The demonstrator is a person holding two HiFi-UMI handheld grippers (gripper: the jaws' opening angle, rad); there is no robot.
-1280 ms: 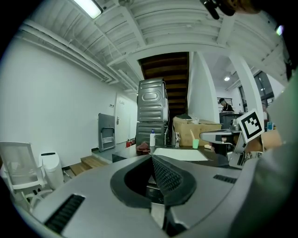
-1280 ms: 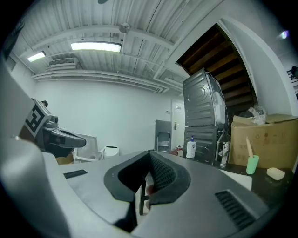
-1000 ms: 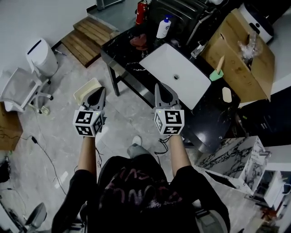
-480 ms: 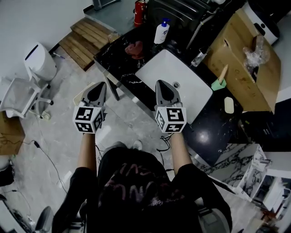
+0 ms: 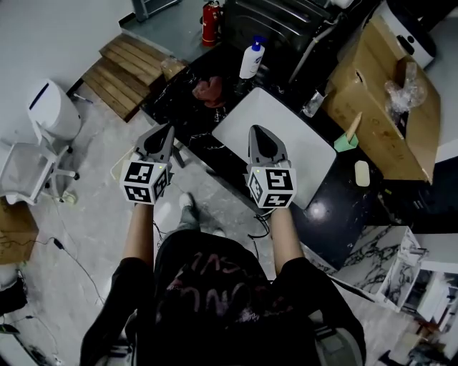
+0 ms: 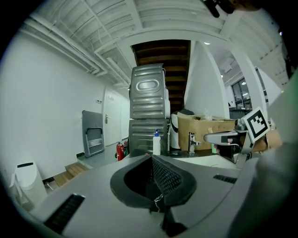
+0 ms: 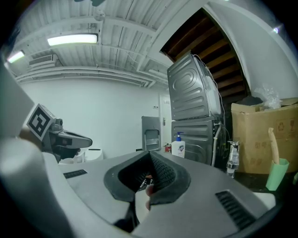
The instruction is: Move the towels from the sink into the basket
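A reddish towel [image 5: 210, 89] lies crumpled on the black counter [image 5: 187, 121], left of the white sink [image 5: 286, 125]. The part of the sink that shows holds no towel. My left gripper [image 5: 157, 139] is shut and empty, held over the floor just short of the counter's left end; in the left gripper view its jaws [image 6: 152, 160] meet with nothing between them. My right gripper [image 5: 261, 137] is shut too, hanging over the sink's near edge, its jaws [image 7: 150, 155] closed. The cream basket is almost wholly hidden behind the left gripper.
A soap bottle [image 5: 252, 61], a faucet [image 5: 313, 104], a green cup [image 5: 347, 141] and a soap bar [image 5: 362, 173] stand round the sink. A cardboard box [image 5: 386, 93] sits at the right. Wooden steps [image 5: 118, 71], a white bin [image 5: 51, 111] and a fire extinguisher [image 5: 209, 14] are on the floor.
The person has stepped toward the counter, and both grippers have moved forward with them, still shut. The basket beside the left gripper has slipped out of sight behind it.
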